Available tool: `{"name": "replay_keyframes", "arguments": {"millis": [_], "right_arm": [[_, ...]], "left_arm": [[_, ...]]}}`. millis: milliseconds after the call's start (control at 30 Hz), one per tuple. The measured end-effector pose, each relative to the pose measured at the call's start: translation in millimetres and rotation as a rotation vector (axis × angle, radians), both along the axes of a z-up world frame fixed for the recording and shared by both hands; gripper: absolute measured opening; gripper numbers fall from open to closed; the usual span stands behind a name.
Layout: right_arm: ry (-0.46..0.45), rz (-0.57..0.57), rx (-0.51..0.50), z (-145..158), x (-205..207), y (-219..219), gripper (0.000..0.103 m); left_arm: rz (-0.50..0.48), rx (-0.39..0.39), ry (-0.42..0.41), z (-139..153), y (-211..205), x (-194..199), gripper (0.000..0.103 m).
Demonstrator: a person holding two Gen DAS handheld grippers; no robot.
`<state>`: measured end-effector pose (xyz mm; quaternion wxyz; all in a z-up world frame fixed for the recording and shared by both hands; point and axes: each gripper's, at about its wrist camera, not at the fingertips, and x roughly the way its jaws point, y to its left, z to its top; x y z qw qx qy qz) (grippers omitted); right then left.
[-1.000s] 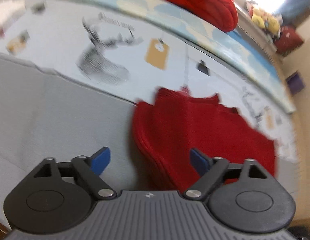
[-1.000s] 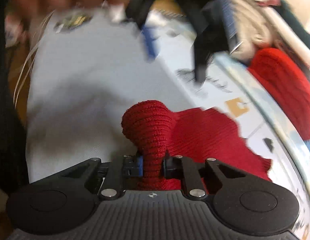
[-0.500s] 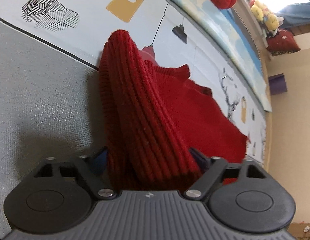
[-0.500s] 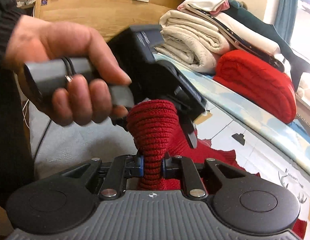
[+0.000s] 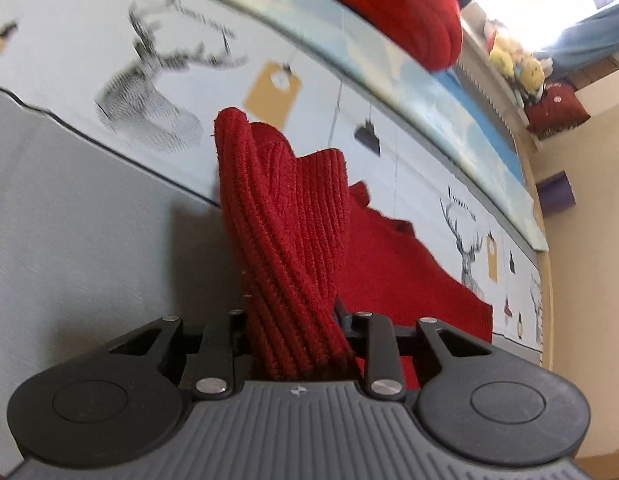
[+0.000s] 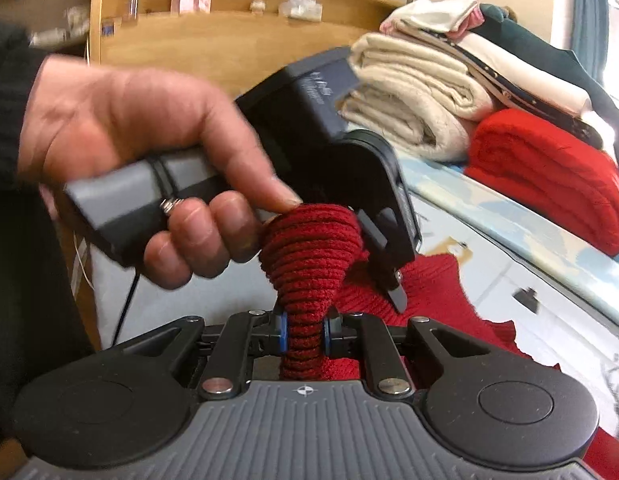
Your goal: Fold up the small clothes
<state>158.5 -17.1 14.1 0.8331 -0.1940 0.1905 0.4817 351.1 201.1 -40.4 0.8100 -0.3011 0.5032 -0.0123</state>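
Observation:
A red ribbed knit garment (image 5: 293,240) lies partly on the printed bed cover, with a bunched fold lifted up. My left gripper (image 5: 293,320) is shut on that fold, which rises between its fingers. My right gripper (image 6: 303,330) is shut on another bunched part of the same red garment (image 6: 309,264), its blue pads pressing the knit. In the right wrist view the left gripper's body (image 6: 329,160), held by a bare hand (image 6: 149,152), sits just behind the bunch I hold.
A folded red knit (image 5: 389,8) and a stack of folded cream and dark clothes (image 6: 449,80) lie at the back of the bed. A grey sheet (image 5: 69,220) covers the near left. A wooden headboard (image 6: 229,40) stands behind. Plush toys (image 5: 517,64) sit far right.
My left gripper moved onto the raised red fold and closed on it. My right gripper kept its hold and lifted, and the left hand came close in front of it.

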Motion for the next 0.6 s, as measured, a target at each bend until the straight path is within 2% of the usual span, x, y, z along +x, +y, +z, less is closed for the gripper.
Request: {"name": "replay_keyframes", "arguments": {"millis": [200,300,500,600], "right_arm": [[-0.008,-0.021,-0.003,2,-4,-4,0.015],[-0.004,-0.074,-0.010,1,-5,-23,0.016],[0.046,-0.259,0.004,4,-1,-82,0.015],[0.064,-0.398,0.020,7,-3,-116,0.015]], "left_arm": [[-0.071,0.064,-0.025,11,-14,-1,0.031],[-0.123,0.053,-0.069,18,-43,4,0.031],[-0.272,0.030,-0.174,28,-127,13,0.030],[-0.359,0.003,-0.242,37,-168,15,0.033]]}}
